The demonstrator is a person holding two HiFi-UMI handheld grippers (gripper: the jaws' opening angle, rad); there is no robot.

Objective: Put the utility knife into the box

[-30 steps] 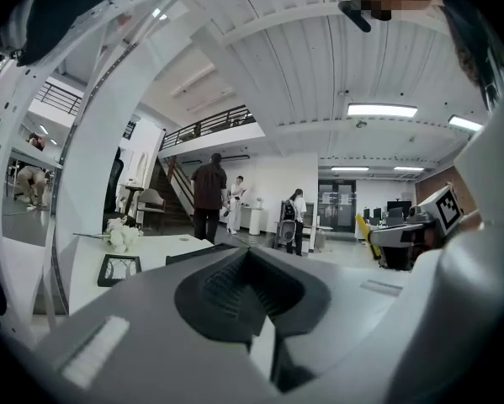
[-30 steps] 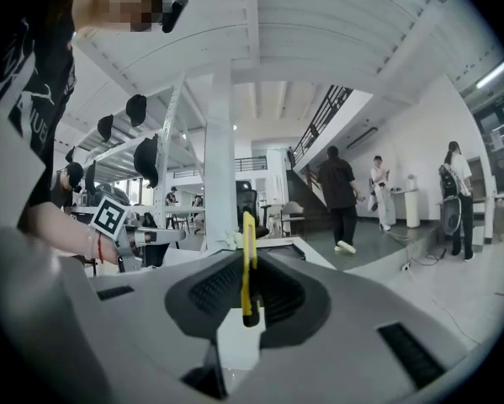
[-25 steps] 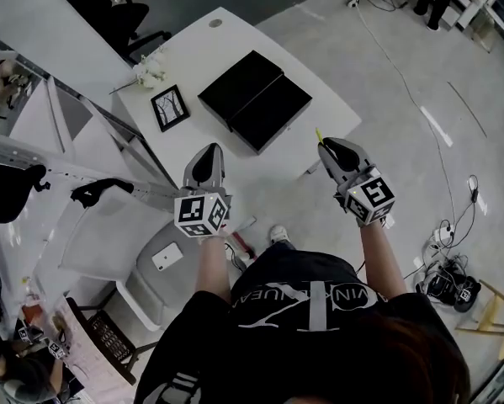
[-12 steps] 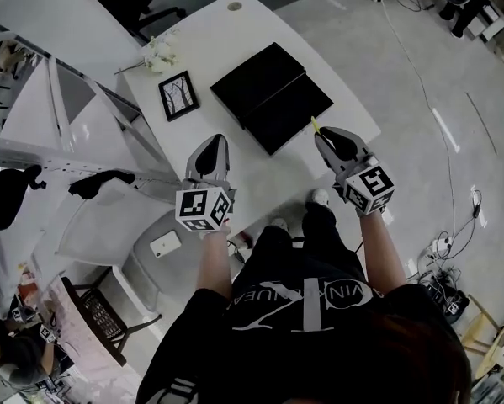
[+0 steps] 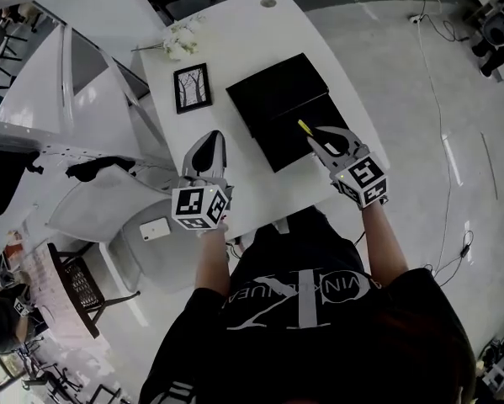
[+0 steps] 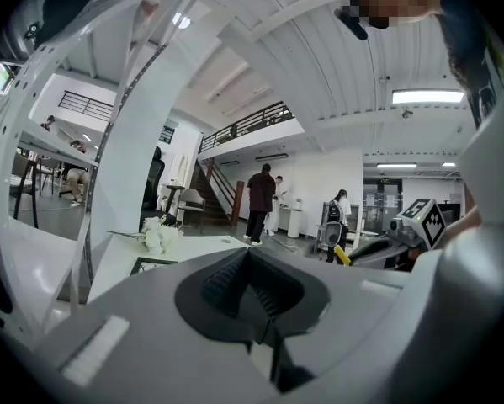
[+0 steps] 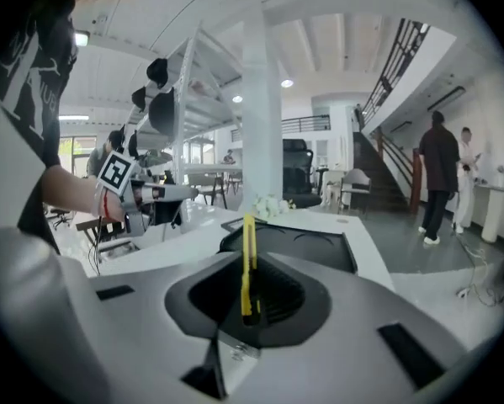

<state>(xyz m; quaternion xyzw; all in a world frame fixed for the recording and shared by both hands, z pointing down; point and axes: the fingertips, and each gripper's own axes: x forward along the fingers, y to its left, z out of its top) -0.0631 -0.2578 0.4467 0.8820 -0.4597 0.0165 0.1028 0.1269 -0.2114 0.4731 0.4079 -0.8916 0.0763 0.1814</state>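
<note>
Closing in now: since a second ago the right gripper (image 5: 323, 139) has swung in from off the table's edge to sit over the box (image 5: 277, 91), and the person has stepped right up to the table (image 5: 252, 23). The utility knife (image 5: 305, 129) is pinched firmly between the right jaws. Its yellow body sticks out forward, with the tip over the near half of the box at its right-hand side. It is lined up that way, I'd say, so it can be lowered straight in.

The left gripper (image 5: 208, 146) hangs to the near left of the box, jaws pressed together on nothing. It looks parked there to keep out of the way. A picture frame (image 5: 192, 87) lies just left of the box, and flowers (image 5: 180, 39) lie beyond that, both well clear of the drop.

From overhead the knife is only a yellow sliver. The right gripper view shows it standing on edge, gripped near its rear end, with the box's dark interior straight ahead. The left gripper view confirms its own ribbed pads meet on empty air, and it catches the yellow tip side-on. Whether that tip is touching the box or hovering above it is hard to call; it is probably hovering.
</note>
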